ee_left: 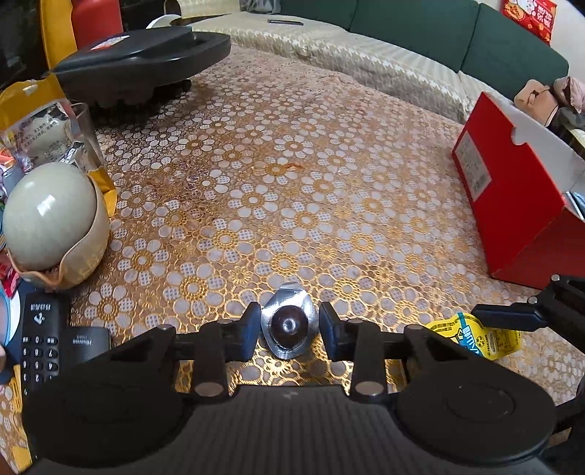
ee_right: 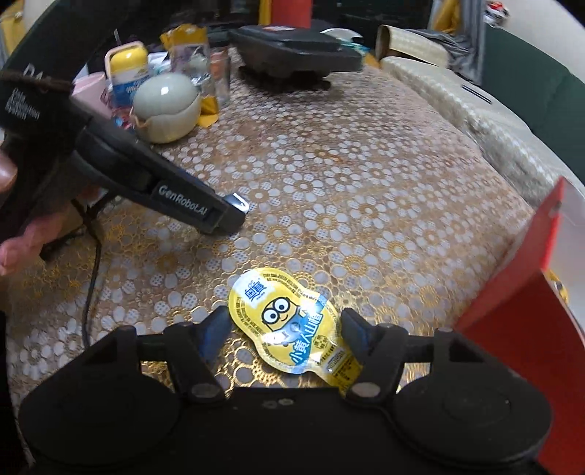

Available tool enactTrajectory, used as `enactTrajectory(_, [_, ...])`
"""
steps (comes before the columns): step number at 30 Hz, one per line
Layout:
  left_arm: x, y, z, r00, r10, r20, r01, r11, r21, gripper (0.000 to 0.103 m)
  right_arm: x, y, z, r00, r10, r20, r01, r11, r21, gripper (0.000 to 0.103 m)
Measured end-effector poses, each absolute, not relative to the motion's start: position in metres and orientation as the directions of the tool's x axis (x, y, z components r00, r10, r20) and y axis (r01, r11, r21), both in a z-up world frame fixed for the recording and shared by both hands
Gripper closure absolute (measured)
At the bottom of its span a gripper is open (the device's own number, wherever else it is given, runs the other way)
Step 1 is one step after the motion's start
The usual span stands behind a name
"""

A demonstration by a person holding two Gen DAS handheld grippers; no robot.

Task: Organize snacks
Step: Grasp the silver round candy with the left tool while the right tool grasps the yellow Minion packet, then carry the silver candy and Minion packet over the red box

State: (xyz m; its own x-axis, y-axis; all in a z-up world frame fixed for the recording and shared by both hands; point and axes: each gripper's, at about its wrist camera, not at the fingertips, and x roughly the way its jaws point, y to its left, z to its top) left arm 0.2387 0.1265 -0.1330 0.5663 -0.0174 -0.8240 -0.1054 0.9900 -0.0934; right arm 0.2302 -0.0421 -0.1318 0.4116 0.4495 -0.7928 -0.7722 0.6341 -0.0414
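A silver foil snack pack with a dark dome [ee_left: 287, 325] lies on the floral tablecloth [ee_left: 292, 182]. My left gripper [ee_left: 291, 329] is shut on it, its pads against the foil rim on both sides. From the right wrist view the left gripper [ee_right: 230, 215] shows side-on with foil at its tip. A yellow cartoon snack pack [ee_right: 292, 329] lies slantwise between the fingers of my right gripper [ee_right: 283, 325], which press on its edges. That pack [ee_left: 471, 336] and the right gripper [ee_left: 512, 316] also show in the left wrist view. A red open box [ee_left: 512, 204] stands at the right.
At the left stand an egg-shaped ceramic in a cup [ee_left: 51, 215], a black remote control [ee_left: 40, 339] and a glass holding a yellow pouch [ee_left: 36, 124]. A black appliance [ee_left: 142, 51] sits at the back. A person's hand [ee_right: 14, 234] holds the left gripper. A green sofa [ee_left: 438, 33] lies behind.
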Motion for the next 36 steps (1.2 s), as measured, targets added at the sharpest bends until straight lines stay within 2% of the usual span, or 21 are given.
enactTrajectory(9, [0.212,0.104,-0.108,0.594,-0.043,-0.803,-0.074,0.991,-0.109,0.069,0.202,-0.077,-0.103,0.481,0.465,-0.743,-0.686,0.727,0.011,0.038])
enactTrajectory(24, [0.171,0.032,-0.032,0.686,-0.118,-0.718,0.063,0.993,-0.103,0.069,0.159,-0.153,-0.044,0.629,0.445,-0.637,-0.524,0.848,0.076,0.038])
enactTrajectory(36, [0.187,-0.042,0.018,0.725,-0.183,-0.664,0.181,0.981,-0.072,0.069,0.168,-0.22,-0.001,0.741,0.359,-0.567,-0.384,0.92,0.08,0.038])
